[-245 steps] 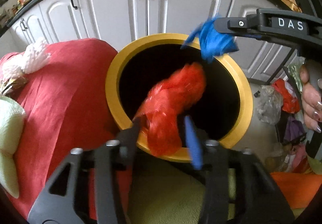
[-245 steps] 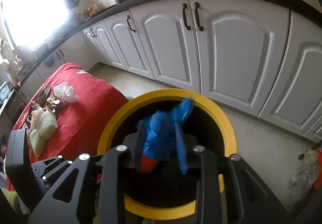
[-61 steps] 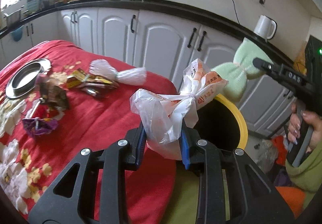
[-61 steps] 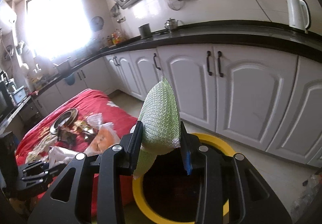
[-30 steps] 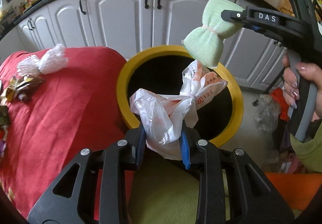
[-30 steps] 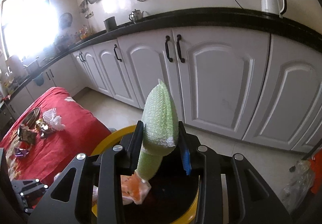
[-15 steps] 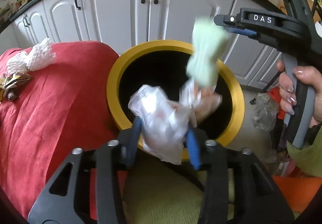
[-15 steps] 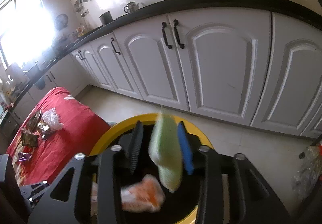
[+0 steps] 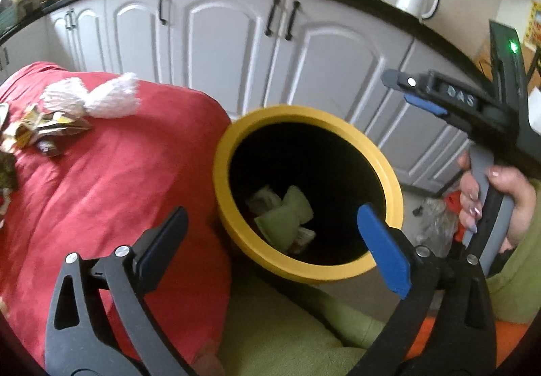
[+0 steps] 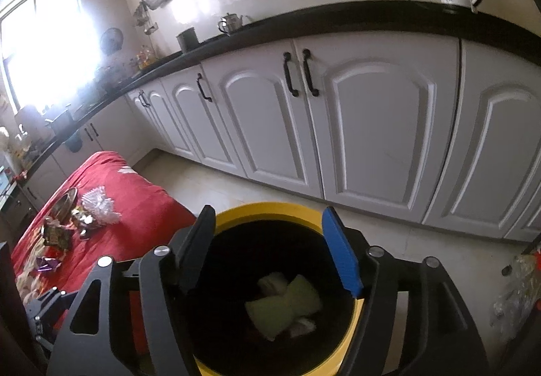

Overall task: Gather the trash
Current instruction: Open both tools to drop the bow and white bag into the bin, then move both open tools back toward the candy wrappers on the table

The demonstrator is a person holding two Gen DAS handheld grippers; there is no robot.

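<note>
In the left wrist view the left gripper (image 9: 270, 237) is hanging wide open and empty over the yellow-rimmed bin (image 9: 223, 180) holding the green foam net (image 9: 287, 213), while in the right wrist view the right gripper (image 10: 270, 247) is gaping, empty, above the same bin (image 10: 270, 208) and net (image 10: 284, 305).

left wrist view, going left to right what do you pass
crumpled yellow snack wrappers → white foam net sleeve on the red tablecloth → yellow-rimmed black trash bin holding a pale green foam sleeve → right gripper, open → hand on its grey handle
</note>
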